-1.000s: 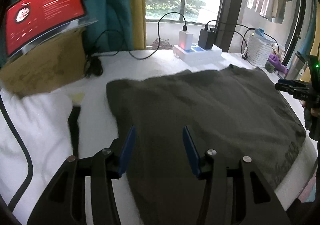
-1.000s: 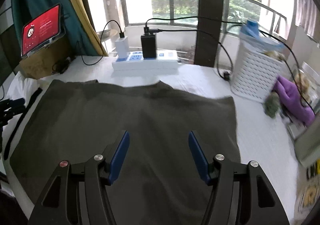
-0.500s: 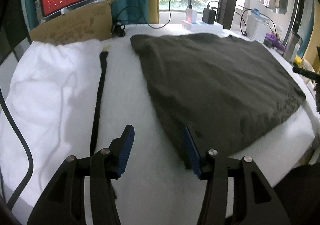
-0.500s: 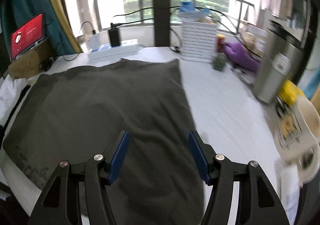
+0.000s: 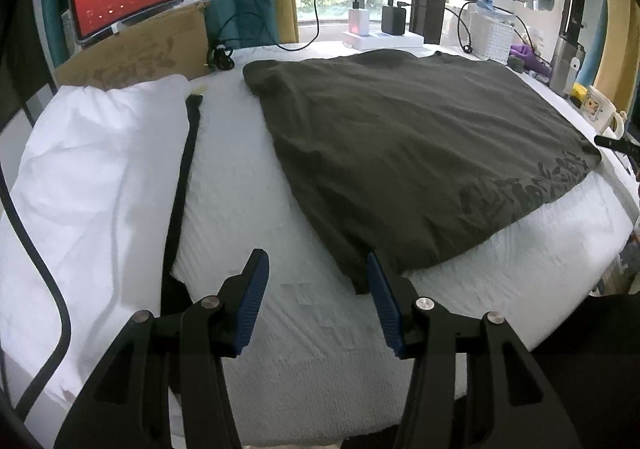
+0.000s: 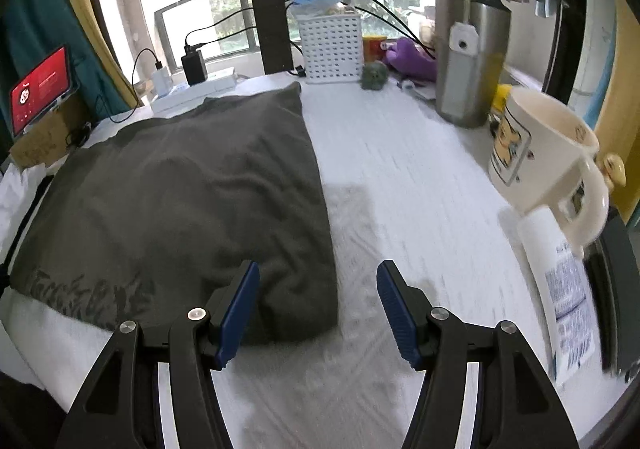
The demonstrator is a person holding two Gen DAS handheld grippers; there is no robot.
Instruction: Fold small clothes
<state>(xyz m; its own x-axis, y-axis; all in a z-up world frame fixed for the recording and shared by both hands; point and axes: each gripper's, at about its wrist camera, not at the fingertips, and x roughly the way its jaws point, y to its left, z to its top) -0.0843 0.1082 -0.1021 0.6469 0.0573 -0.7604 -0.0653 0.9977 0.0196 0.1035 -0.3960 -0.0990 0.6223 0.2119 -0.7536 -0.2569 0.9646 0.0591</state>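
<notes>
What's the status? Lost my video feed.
Left gripper, right gripper open, empty. Dark T-shirt flat, unfolded. Cream mug near right side.

Garment [image 5: 400, 153]: dark olive knit cloth, matt, softly creased, with a faint tone-on-tone print near one hem. Bench cover [image 5: 304, 329]: white textured cloth, ribbed weave. Pillow [image 5: 88, 185]: smooth white cotton, wrinkled. Left tool [image 5: 316, 301] and right tool [image 6: 318, 313]: matt black plastic arms, ridged blue rubbery pads, bright metal pins. Flask [image 6: 468, 61]: brushed steel. Mug [image 6: 548, 161]: glossy cream ceramic. Basket [image 6: 332, 49]: white perforated plastic. Box [image 5: 136, 53]: plain brown cardboard.
</notes>
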